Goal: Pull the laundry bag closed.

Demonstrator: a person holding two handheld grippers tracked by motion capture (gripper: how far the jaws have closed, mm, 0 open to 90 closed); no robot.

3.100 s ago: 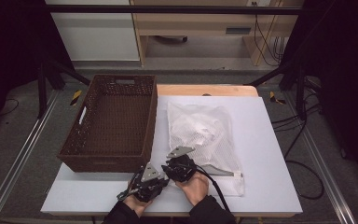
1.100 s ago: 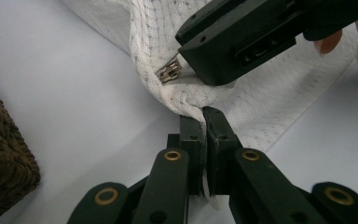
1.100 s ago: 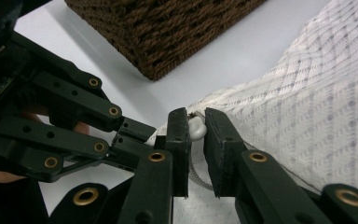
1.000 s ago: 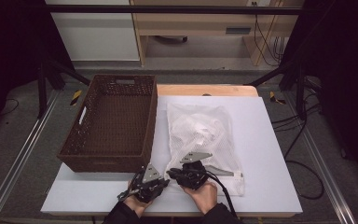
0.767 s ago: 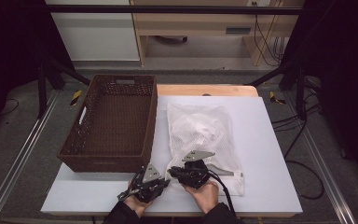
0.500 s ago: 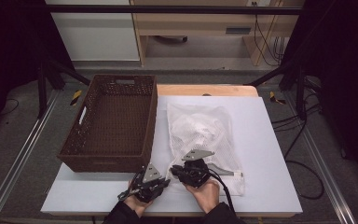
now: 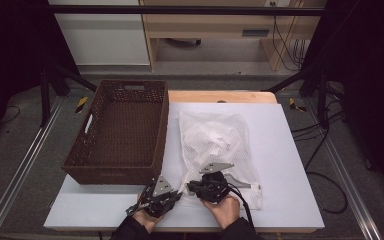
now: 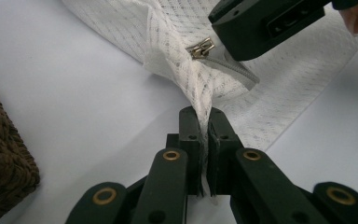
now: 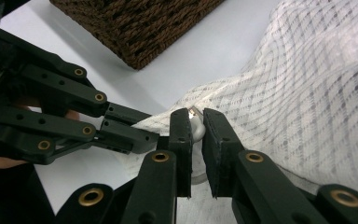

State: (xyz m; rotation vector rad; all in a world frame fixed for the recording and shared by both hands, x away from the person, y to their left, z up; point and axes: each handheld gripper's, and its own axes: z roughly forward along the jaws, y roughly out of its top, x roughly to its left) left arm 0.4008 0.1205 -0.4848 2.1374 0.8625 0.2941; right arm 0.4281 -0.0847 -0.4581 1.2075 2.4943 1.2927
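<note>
Two sets of jaws pinch the limp, light mesh bag (image 7: 220,150) right of the basket (image 7: 120,132): left gripper (image 8: 204,135) clamping cloth, right gripper (image 9: 196,126) nipping the small zipper pull (image 8: 201,47), the sensible hold.

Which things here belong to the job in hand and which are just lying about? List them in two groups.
In the job:
- white mesh zip bag, corner clamped in the left gripper
- small metal zip pull, between the right gripper jaws

Lying about:
- dark brown woven wicker basket
- white table
</note>
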